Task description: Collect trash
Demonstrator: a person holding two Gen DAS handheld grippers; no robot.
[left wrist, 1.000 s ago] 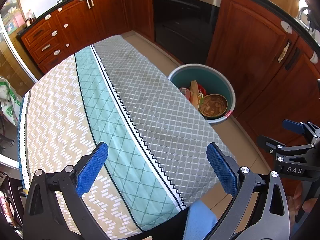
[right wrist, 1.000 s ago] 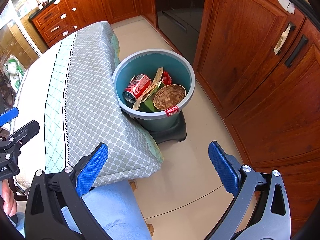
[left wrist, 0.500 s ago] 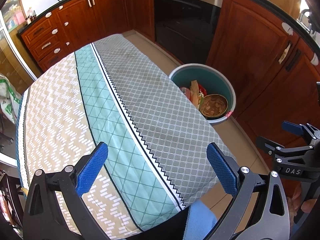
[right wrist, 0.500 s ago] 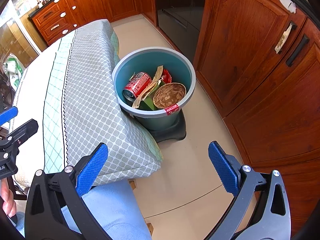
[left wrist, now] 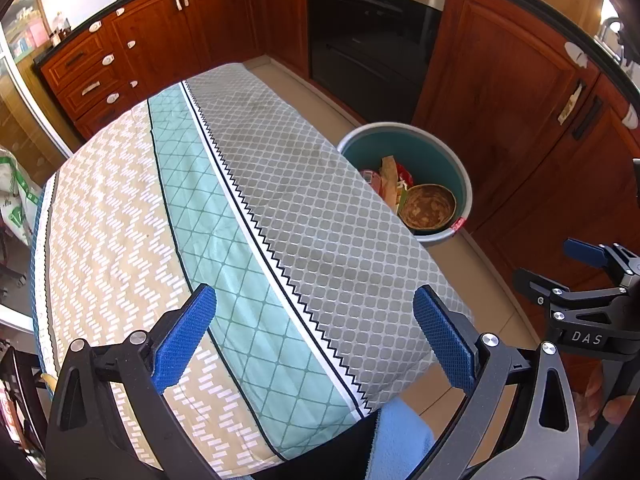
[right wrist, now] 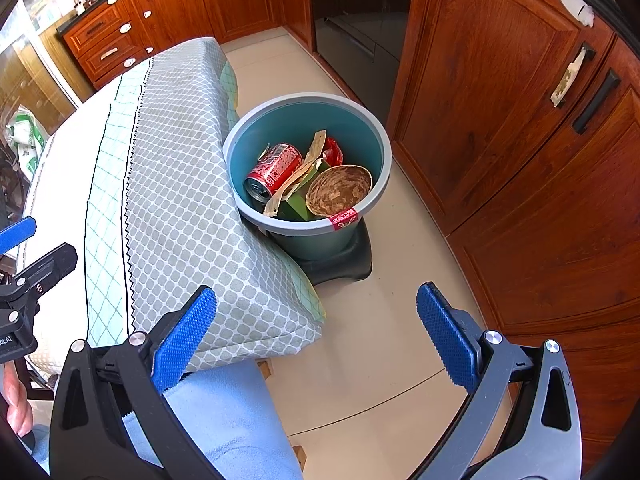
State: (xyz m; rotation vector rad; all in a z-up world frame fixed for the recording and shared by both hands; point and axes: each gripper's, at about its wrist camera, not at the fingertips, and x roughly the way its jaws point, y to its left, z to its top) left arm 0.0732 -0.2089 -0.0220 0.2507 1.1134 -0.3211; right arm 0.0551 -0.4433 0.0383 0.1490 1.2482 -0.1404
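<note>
The left gripper (left wrist: pixel 312 336) has a black frame shaped like two big triangles with holes in them. Its fingers wear bumpy blue pads (left wrist: pixel 182 342). Shiny silver screws (left wrist: pixel 489 339) hold it together. The right gripper (right wrist: pixel 316 332) looks the same, with white letters "DAS" (left wrist: pixel 586 337) on its side. The person wears light blue cloth (right wrist: pixel 224 420).

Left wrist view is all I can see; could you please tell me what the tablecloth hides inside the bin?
Observer: A red drink can lies on its side in the bin.
Operator: Thank you; what does the bin stand on?
Observer: It stands on a black base on the floor.
Operator: And is the right gripper carrying anything?
Observer: No, the right gripper has its fingers apart with nothing between them.
</note>
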